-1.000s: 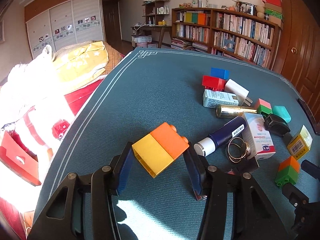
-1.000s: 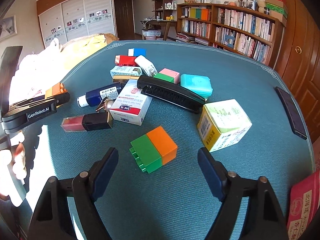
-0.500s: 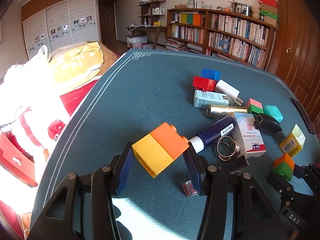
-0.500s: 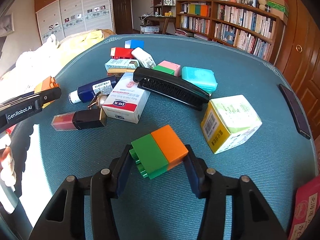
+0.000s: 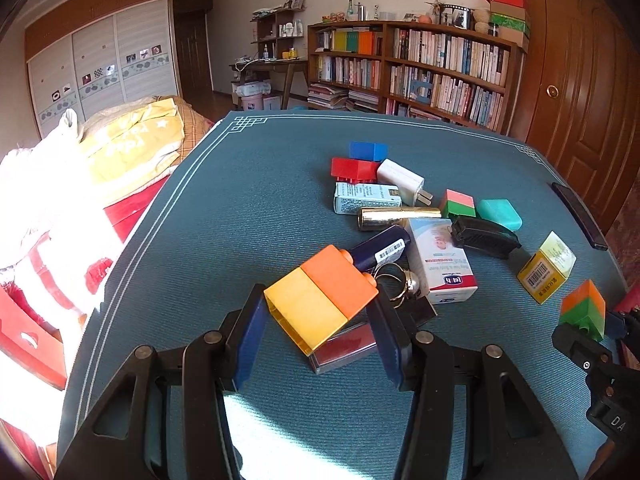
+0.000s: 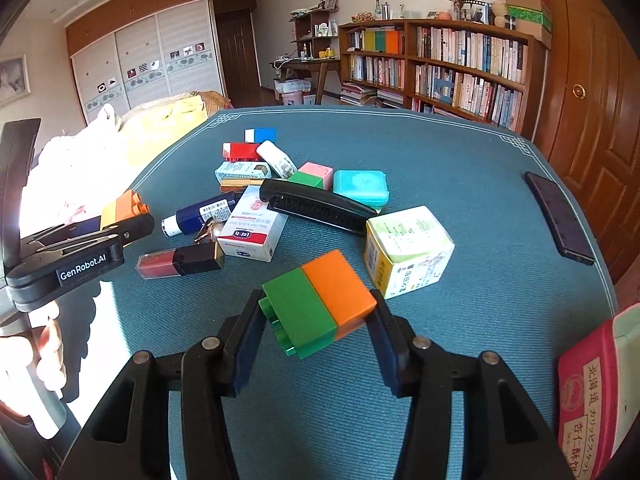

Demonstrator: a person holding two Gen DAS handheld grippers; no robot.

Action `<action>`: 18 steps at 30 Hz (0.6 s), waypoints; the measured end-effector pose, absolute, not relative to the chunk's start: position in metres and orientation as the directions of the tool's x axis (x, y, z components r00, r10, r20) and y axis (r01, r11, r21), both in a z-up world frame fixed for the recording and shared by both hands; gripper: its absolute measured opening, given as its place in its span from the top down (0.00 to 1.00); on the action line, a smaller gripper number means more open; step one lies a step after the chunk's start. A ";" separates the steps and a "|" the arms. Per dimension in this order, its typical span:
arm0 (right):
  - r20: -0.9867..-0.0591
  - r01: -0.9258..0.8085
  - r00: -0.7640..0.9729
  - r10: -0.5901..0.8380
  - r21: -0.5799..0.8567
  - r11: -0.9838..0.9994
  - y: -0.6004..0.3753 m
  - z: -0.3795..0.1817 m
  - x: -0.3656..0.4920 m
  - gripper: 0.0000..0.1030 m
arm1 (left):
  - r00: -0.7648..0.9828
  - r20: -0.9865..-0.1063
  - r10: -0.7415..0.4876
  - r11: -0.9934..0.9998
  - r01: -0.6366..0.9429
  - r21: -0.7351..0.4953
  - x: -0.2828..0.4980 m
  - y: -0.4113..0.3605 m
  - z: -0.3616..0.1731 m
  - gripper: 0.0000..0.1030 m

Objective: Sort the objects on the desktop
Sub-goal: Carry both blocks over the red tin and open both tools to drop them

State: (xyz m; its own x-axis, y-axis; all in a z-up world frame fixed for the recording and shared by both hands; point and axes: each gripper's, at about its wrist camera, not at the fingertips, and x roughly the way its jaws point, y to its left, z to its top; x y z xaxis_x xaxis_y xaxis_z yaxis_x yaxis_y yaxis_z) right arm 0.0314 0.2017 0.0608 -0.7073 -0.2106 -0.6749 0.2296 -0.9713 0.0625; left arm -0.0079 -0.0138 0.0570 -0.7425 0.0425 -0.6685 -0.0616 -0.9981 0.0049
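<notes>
Above the teal table (image 5: 248, 208) — left gripper (image 5: 320, 320) clamped on a yellow-and-orange block (image 5: 320, 300). Right gripper (image 6: 316, 312) clamped on a green-and-orange block (image 6: 320, 300) — both blocks lifted clear.

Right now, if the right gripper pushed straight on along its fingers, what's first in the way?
The right gripper is shut on the green-and-orange block, so that leads. Straight ahead, likely the black comb lying across the line; the yellow-green box sits just right of it. Depth is unclear: it may meet the tabletop first.
</notes>
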 end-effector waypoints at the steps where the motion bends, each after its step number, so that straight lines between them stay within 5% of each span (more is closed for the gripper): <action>1: -0.669 0.222 -0.714 -0.207 0.064 -0.973 0.206 0.064 0.035 0.47 | -0.743 -0.667 0.051 -0.997 -0.072 0.004 -0.006 -0.010 0.058 0.48; 18: -0.591 0.035 -0.804 -0.070 0.071 -0.997 0.306 0.101 0.095 0.47 | -0.728 -0.652 0.214 -0.960 -0.282 0.000 0.028 0.085 0.080 0.48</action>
